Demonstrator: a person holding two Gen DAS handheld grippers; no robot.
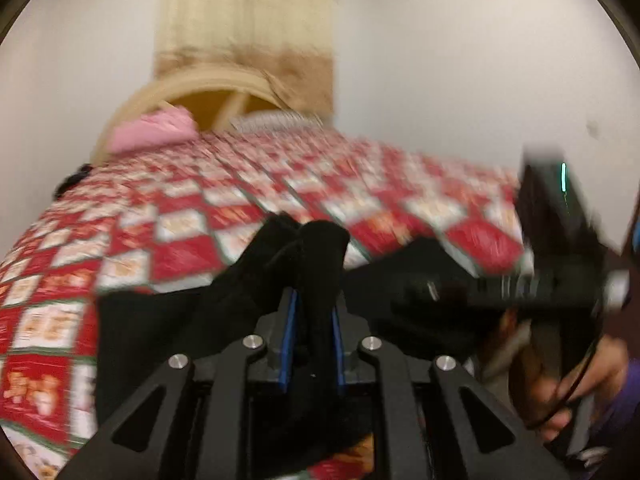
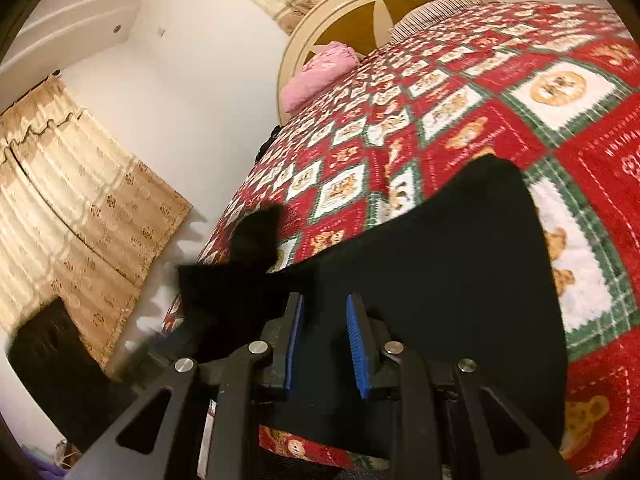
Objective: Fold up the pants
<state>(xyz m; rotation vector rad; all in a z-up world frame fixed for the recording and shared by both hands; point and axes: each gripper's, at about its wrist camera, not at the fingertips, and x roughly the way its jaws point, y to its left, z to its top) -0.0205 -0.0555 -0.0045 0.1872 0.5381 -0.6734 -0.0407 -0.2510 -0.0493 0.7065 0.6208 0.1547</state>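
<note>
The black pants lay spread on the red, white and green quilt at the near edge of the bed, one part lifted off it.

In the left wrist view the left gripper had its blue-lined jaws pressed tight on a bunched fold of the pants, the cloth rising in a dark lump above the fingertips. That view was blurred. It alone showed the right gripper from the side, reaching in from the right edge with a hand around its handle and a purple sleeve behind; its jaws were too smeared to read there.

The right wrist view was sharper. There the right gripper hung over the flat pants with its blue pads a narrow gap apart, and whether they pinched any cloth could not be told. Only this view showed the gold curtain on the left wall.

Both views caught the pink pillow by the round headboard.
</note>
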